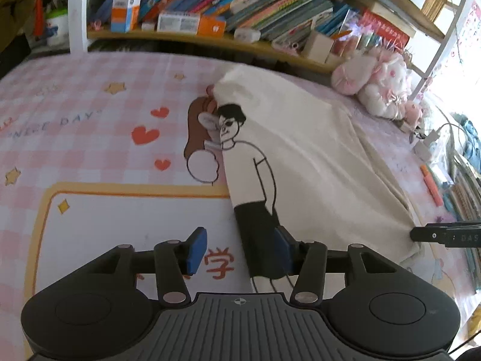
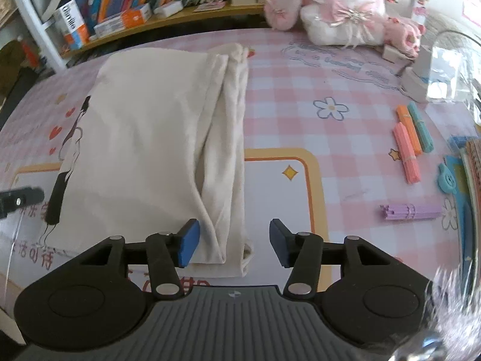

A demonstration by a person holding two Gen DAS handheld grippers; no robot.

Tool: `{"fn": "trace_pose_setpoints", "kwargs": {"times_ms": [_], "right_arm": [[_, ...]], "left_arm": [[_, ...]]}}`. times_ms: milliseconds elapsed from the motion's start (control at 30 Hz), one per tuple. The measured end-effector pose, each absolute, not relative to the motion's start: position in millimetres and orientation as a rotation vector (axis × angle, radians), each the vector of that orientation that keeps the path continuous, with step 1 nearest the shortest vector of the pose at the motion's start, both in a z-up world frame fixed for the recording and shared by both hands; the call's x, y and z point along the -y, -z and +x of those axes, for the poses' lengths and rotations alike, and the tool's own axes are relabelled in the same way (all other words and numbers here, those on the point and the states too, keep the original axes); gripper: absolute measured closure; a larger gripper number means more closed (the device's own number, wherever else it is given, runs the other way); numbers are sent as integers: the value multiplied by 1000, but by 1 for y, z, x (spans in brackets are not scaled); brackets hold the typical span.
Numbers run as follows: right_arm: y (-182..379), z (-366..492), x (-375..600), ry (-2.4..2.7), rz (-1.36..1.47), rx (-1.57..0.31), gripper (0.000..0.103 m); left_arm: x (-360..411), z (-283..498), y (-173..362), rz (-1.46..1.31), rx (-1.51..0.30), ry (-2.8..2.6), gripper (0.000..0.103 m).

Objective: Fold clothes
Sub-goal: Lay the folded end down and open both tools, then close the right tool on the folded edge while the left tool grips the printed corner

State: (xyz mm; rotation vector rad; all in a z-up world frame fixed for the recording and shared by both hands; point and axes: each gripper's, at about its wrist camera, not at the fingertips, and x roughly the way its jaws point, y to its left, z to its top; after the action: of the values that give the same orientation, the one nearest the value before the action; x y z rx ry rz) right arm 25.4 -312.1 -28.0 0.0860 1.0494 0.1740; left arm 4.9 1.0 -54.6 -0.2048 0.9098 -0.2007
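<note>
A cream T-shirt (image 1: 315, 162) with a cartoon figure printed on it lies folded lengthwise on the pink checked table mat (image 1: 90, 126). My left gripper (image 1: 240, 251) is open just above the shirt's near left edge. The printed edge lies flat between the blue pads (image 1: 197, 249), and neither pad squeezes it. In the right wrist view the same shirt (image 2: 144, 138) shows its folded right side with rolled layers. My right gripper (image 2: 234, 246) is open over the near right corner, with cloth lying loose between the pads. Each view shows a black tip of the other gripper at its edge.
A shelf of books (image 1: 225, 3) runs along the back of the table. A pink and white plush rabbit (image 2: 339, 6) sits at the back right. Bundles of coloured sticks (image 2: 409, 147) and a glass vessel (image 2: 457, 69) lie to the right.
</note>
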Motion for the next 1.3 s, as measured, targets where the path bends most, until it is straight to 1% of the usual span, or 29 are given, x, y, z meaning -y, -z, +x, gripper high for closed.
{"fn": "trace_pose_setpoints", "kwargs": {"times_ms": [100,133,167,233,267,333,400,567,767,867,900,933,1000,1067,1133,1200,1233,1300], "right_arm": [[34,27,314,-160,125,-1066,54],[36,28,314,-161,146,-1072,59],[38,28,314,-172,176,-1078,71],[39,28,311,-200,210,-1084,82],[37,28,306,-208,182,-1084,83],[35,27,297,-211,114,-1076,83],[35,24,295,-198,105,-1069,83],[36,21,293,-152,108,-1062,78],[36,22,294,-121,118,-1072,75],[36,22,293,-107,127,-1076,75],[36,22,292,-103,127,-1078,75],[35,23,291,-99,127,-1079,74],[35,23,290,-93,129,-1082,74],[35,23,289,-88,134,-1085,74],[36,23,286,-95,147,-1082,74],[38,24,279,-107,148,-1080,74],[37,25,275,-109,132,-1079,74],[37,26,268,-107,102,-1080,74]], "left_arm": [[-6,17,58,-230,-928,208,54],[-8,23,59,-242,-932,205,54],[-11,28,58,-254,-927,205,54],[-19,43,54,-287,-908,224,54],[-24,52,52,-304,-900,234,54],[-33,75,50,-341,-888,245,54],[-42,100,50,-382,-888,243,53],[-56,158,63,-510,-927,243,53],[-62,196,80,-626,-920,260,53],[-64,202,87,-684,-897,272,60],[-61,202,86,-662,-894,282,83],[-58,202,84,-640,-890,292,102],[-51,201,80,-585,-869,312,103],[-41,190,58,-446,-754,328,103],[-35,191,51,-355,-716,329,103],[-36,211,64,-315,-798,295,103],[-39,219,69,-317,-830,260,98],[-51,226,70,-337,-842,171,93]]}}
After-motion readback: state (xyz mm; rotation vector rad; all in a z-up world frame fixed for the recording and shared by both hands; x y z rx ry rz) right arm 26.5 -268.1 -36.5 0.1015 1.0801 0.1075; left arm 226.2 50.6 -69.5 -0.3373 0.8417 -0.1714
